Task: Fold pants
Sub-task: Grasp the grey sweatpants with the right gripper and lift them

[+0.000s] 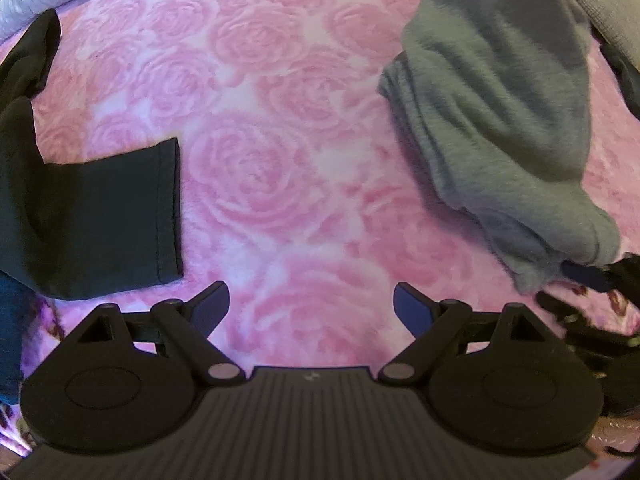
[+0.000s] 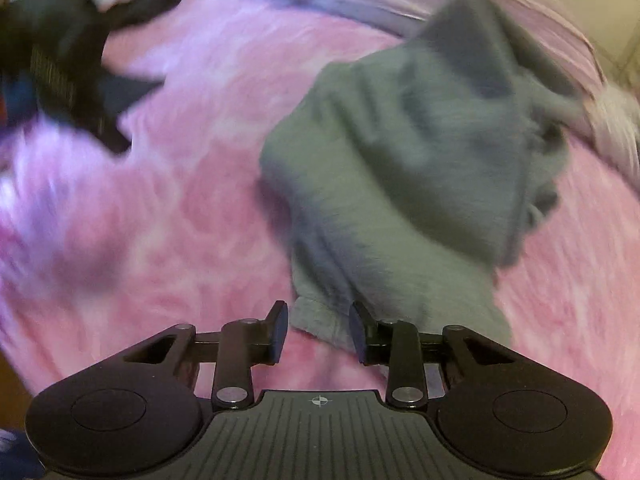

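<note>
Two hand-held grippers over pink rose-print fleece blanket (image 1: 280,140). Crumpled grey fleece pants (image 2: 400,184) heaped on it, cuff edge lying between right gripper (image 2: 319,332) pads, jaws partly parted, not pressing. Left gripper (image 1: 311,304) spread wide, empty, well left of pants. Dark green garment (image 1: 100,216) flat at far left.

Lighting's soft and even in both views, kinda warm indoor light, no harsh glare. Left wrist view is mostly sharp, the pink blanket (image 1: 280,140) roses read fine, just fisheye bending and dark corners at the edges. Right wrist view is smeared with motion blur, especially the gray pants (image 2: 400,168).
</note>
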